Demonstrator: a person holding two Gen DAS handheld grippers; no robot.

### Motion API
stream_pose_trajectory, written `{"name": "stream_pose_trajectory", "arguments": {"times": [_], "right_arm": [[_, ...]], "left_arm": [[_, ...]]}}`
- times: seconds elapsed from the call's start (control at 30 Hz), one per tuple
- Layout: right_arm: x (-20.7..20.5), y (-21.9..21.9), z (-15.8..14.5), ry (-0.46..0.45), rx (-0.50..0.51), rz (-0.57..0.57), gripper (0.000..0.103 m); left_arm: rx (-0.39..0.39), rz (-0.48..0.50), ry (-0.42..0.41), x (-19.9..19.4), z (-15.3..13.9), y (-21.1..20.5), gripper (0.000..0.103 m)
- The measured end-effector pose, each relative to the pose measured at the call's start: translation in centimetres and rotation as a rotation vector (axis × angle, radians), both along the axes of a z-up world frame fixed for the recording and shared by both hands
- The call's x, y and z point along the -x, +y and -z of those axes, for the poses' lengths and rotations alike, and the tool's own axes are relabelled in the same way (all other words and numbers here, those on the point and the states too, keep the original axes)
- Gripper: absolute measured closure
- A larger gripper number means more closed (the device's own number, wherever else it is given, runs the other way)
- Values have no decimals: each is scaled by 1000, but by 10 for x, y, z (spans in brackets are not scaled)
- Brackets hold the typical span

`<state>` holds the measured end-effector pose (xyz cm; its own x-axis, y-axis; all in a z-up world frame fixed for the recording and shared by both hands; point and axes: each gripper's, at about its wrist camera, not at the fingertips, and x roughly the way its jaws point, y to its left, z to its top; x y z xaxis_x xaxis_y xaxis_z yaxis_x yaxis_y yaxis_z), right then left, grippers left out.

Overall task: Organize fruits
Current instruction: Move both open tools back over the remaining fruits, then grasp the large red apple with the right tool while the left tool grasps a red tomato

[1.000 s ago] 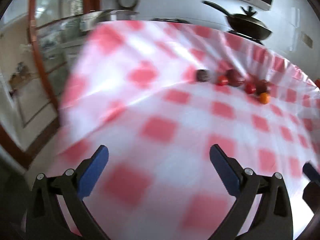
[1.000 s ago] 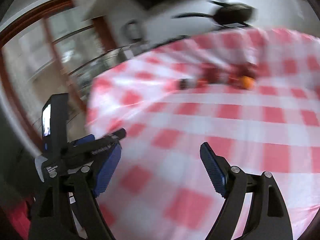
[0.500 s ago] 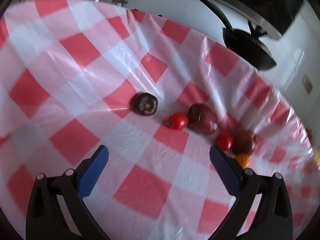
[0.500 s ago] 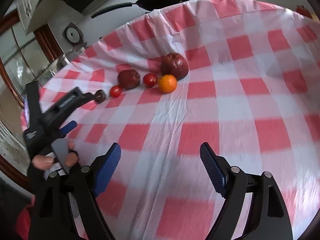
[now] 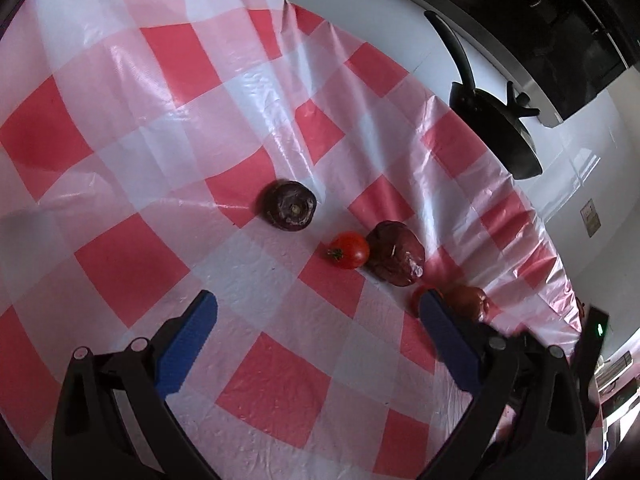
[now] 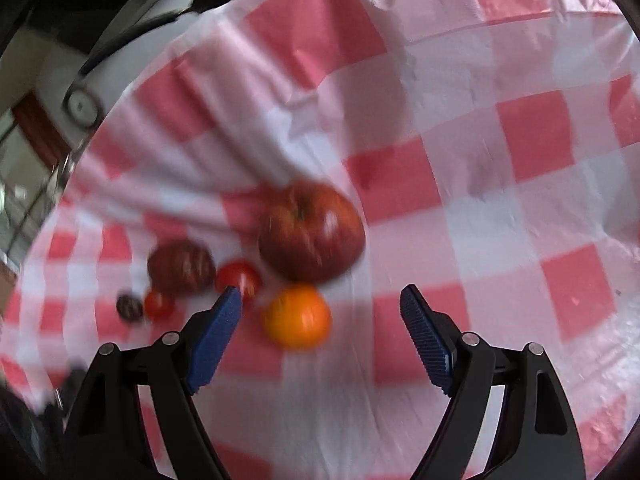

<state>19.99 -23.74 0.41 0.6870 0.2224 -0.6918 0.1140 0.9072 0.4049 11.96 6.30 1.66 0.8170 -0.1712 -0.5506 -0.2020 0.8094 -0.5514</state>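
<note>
While right claw (image 6: 320, 304) gapes, orange (image 6: 297, 316) just ahead, untouched

left gripper (image 5: 316, 312) open | tomato (image 5: 349, 250) touching dark fruit (image 5: 396, 259)

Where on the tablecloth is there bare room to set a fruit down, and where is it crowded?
Free: the checked cloth left of the dark fruit, and the stretch right of the apple and orange in the right wrist view. Crowded: the row from dark fruit through tomato to the apple, with fruits close together.
</note>
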Motion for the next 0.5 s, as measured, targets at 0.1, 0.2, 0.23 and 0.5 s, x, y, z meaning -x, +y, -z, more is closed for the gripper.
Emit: {"name": "stream_pose_trajectory", "arguments": {"times": [0.1, 0.2, 0.23, 0.5], "right_arm": [[-25, -1, 1, 16, -32, 58, 23], [-46, 4, 7, 41, -17, 96, 23], [-52, 7, 11, 54, -1, 106, 23], [-66, 30, 15, 65, 187, 88, 39]], "left_arm": [[7, -5, 8, -1, 2, 1, 2], [16, -10, 14, -1, 3, 2, 2], [21, -13, 18, -1, 4, 3, 2], [13, -13, 28, -3, 5, 2, 2]]}}
